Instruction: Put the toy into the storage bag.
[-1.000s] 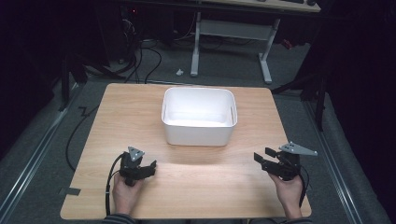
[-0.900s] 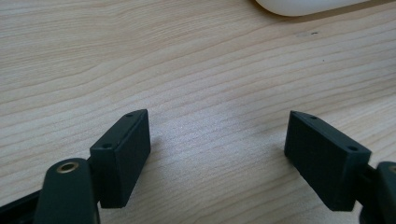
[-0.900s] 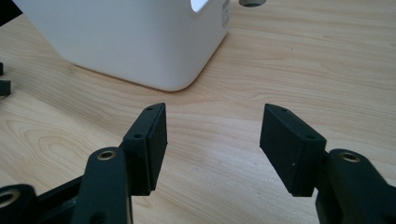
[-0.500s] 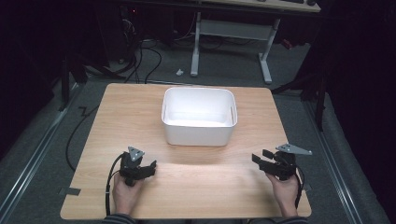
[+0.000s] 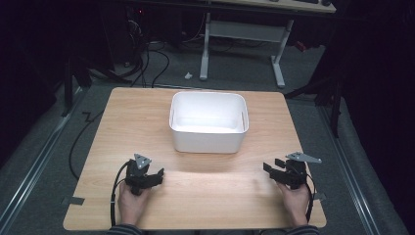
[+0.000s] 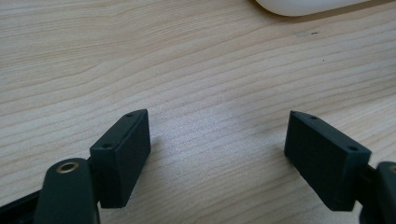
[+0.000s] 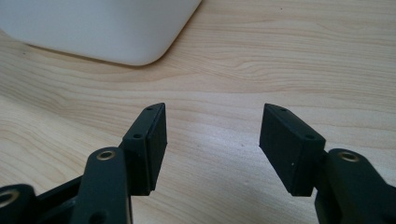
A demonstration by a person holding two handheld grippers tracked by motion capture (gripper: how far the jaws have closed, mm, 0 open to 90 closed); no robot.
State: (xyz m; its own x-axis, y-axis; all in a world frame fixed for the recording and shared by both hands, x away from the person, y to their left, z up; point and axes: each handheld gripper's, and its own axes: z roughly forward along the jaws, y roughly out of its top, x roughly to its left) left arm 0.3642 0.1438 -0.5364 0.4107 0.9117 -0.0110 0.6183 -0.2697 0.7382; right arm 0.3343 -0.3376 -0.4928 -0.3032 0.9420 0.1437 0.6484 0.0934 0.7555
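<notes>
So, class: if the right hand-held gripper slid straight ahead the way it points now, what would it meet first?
Probably the white rectangular plastic tub: the right hand-held gripper, jaws open and empty, aims near its rounded corner. It may just slip past over bare wooden table.

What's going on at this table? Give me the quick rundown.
A person sits at a light wooden table, holding a black hand-held gripper in each hand. The left hand-held gripper and the right hand-held gripper both rest near the table's front edge, jaws open with nothing between them. A white rectangular plastic bin stands in the middle of the table, apart from both, and looks empty. Nothing is being handled.
</notes>
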